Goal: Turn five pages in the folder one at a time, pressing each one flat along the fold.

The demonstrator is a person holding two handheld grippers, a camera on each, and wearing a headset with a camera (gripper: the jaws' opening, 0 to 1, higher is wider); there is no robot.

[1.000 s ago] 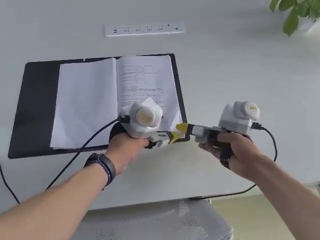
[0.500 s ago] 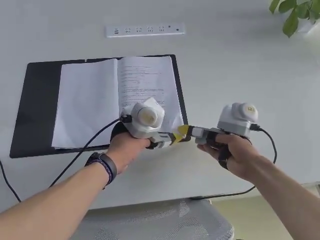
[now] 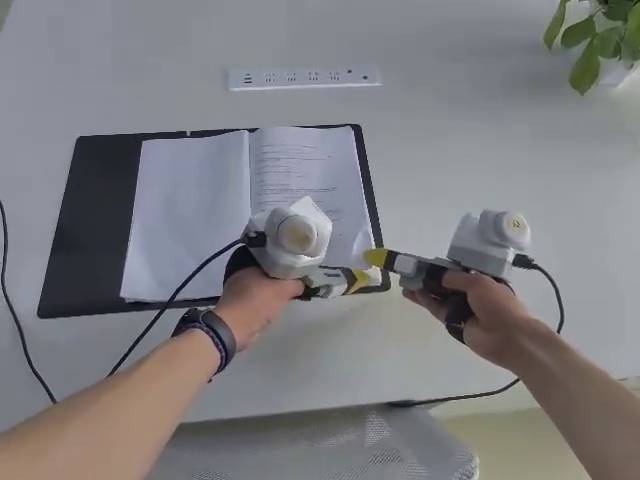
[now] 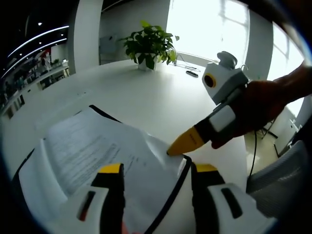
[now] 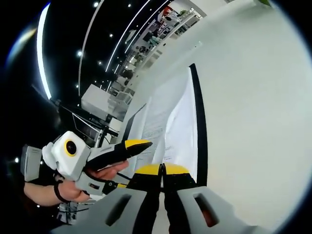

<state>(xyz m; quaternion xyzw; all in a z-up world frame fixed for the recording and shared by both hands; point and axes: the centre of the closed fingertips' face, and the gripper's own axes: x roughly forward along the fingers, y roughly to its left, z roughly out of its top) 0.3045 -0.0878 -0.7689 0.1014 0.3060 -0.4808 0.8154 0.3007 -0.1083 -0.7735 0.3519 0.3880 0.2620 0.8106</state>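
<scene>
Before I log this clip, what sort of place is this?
Probably an office or meeting room: a large white table carries a power strip, an open folder of printed pages and a potted plant, with bright windows behind.

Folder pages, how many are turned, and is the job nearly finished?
Done: the folder lies open, a blank sheet lying on its left side. In hand: the right gripper, jaws shut, touches the printed page at its near corner; the left gripper sits there, jaws open. Left: turning and pressing; the count cannot be told.
</scene>
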